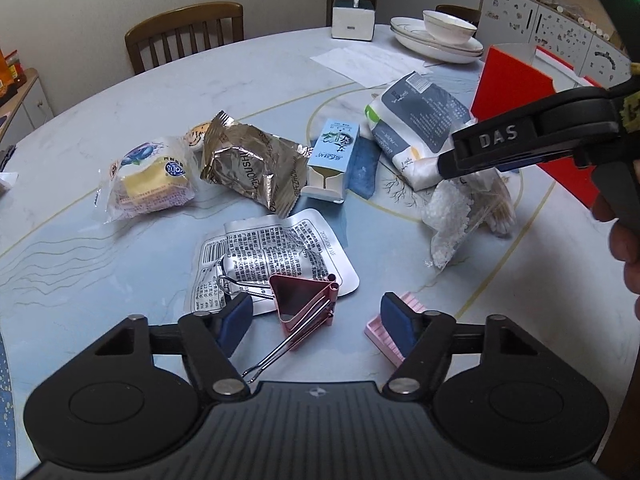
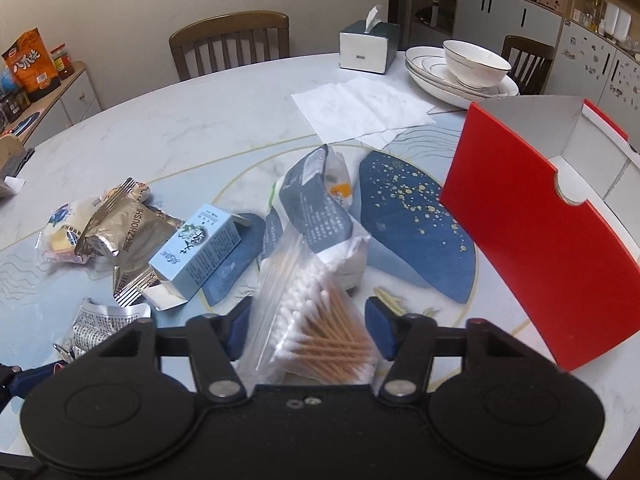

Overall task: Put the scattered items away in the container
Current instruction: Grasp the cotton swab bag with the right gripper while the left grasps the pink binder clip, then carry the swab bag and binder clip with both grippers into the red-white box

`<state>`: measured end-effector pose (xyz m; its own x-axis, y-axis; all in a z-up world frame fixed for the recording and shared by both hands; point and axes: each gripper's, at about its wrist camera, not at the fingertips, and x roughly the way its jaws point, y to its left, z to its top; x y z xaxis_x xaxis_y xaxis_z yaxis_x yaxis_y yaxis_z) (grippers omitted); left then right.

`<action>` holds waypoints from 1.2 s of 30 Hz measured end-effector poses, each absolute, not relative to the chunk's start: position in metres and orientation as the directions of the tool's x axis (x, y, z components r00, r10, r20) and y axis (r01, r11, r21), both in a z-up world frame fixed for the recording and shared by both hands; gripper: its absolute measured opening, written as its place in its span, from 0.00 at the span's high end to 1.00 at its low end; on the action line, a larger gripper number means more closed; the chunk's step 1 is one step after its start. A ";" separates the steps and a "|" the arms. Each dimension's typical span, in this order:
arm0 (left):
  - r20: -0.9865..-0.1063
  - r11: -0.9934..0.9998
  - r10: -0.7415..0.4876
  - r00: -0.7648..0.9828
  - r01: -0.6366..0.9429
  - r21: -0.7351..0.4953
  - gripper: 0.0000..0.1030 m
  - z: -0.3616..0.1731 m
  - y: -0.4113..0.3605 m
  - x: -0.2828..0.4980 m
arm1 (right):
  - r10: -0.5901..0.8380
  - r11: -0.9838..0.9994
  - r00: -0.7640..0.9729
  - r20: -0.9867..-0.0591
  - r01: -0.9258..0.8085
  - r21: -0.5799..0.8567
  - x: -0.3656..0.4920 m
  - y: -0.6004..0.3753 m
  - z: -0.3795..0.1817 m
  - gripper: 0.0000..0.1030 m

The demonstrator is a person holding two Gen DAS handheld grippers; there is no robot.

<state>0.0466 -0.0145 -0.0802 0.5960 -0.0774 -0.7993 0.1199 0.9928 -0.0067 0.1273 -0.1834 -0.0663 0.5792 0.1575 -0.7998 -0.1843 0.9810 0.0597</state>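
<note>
My left gripper [image 1: 316,326] is open, its blue pads either side of a pink binder clip [image 1: 306,306] that lies on a silver foil packet [image 1: 276,256]. A pink ridged block [image 1: 394,330] lies by the right pad. My right gripper [image 2: 308,330] is open around a clear bag of cotton swabs [image 2: 320,320]; from the left wrist view the bag [image 1: 460,216] rests on the table under that gripper [image 1: 448,168]. The red and white container [image 2: 532,216] stands at the right. A tissue pack [image 2: 316,216], blue carton [image 2: 200,252], gold snack bag [image 1: 248,164] and wrapped cake [image 1: 152,180] lie scattered.
A round marble table [image 1: 160,92] bears stacked white plates with a bowl [image 2: 472,64], a tissue box [image 2: 368,46] and paper napkins [image 2: 360,108] at the back. Wooden chairs [image 2: 232,40] stand behind the table. A sideboard with snack packs [image 2: 36,64] is at far left.
</note>
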 end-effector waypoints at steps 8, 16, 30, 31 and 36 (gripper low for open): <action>-0.804 0.994 -0.078 0.590 0.111 -0.016 0.53 -0.081 -0.014 0.048 | 0.182 0.981 0.573 -0.799 -0.159 0.109 0.123 -0.198 -0.061 0.69; -0.804 0.995 -0.086 0.588 0.087 -0.043 0.69 -0.080 -0.007 0.046 | 0.189 0.982 0.591 -0.785 -0.136 0.134 0.115 -0.224 -0.050 0.80; -0.795 0.996 -0.087 0.600 0.077 -0.051 0.72 -0.071 -0.006 0.036 | 0.195 0.980 0.602 -0.774 -0.153 0.128 0.099 -0.256 -0.046 0.85; -0.793 0.996 -0.089 0.603 0.079 -0.052 0.72 -0.069 -0.007 0.035 | 0.198 0.979 0.604 -0.772 -0.158 0.127 0.097 -0.258 -0.044 0.85; -0.784 0.994 -0.109 0.611 0.088 -0.069 0.72 -0.060 -0.010 0.032 | 0.230 0.972 0.603 -0.764 -0.180 0.151 0.092 -0.266 -0.037 0.85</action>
<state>0.0324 -0.0097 -0.0605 0.6112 -0.1086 -0.7840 0.0879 0.9937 -0.0692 0.0915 -0.2662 -0.0375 0.6031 0.2303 -0.7636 -0.1796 0.9720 0.1513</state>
